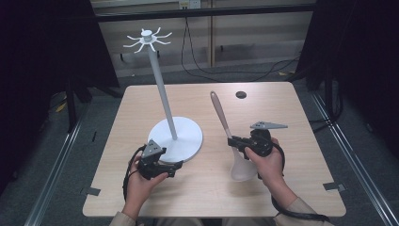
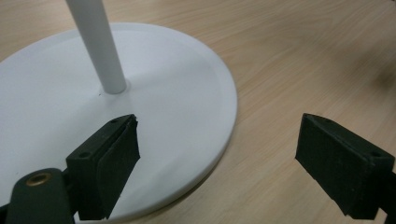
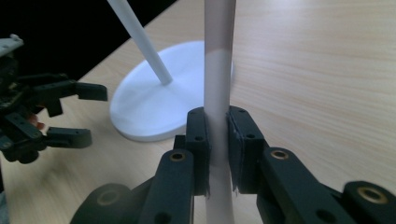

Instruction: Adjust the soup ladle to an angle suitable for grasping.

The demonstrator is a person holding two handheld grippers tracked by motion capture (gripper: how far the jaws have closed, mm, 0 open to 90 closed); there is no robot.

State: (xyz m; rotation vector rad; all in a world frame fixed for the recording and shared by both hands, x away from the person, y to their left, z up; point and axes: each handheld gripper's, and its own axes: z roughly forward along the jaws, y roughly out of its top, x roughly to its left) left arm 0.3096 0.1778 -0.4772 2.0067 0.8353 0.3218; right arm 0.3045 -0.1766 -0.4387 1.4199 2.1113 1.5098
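Observation:
A white stand with a round base (image 1: 188,136), a tall pole (image 1: 162,89) and a ring of hooks (image 1: 147,38) on top stands on the wooden table. My right gripper (image 1: 232,141) is shut on the handle of a pale long-handled spoon (image 1: 219,113), whose bowl (image 1: 243,167) hangs low toward the person. In the right gripper view the pads (image 3: 200,135) squeeze the handle (image 3: 218,60), with the stand's base (image 3: 159,107) beyond. My left gripper (image 1: 175,169) is open at the base's near edge; its jaws (image 2: 219,140) straddle the rim (image 2: 219,116), holding nothing.
A small black round disc (image 1: 241,94) lies near the table's far edge. Bare wood (image 1: 306,155) lies to the right of the right hand. Cables (image 1: 207,70) run across the floor behind the table, and dark curtains flank both sides.

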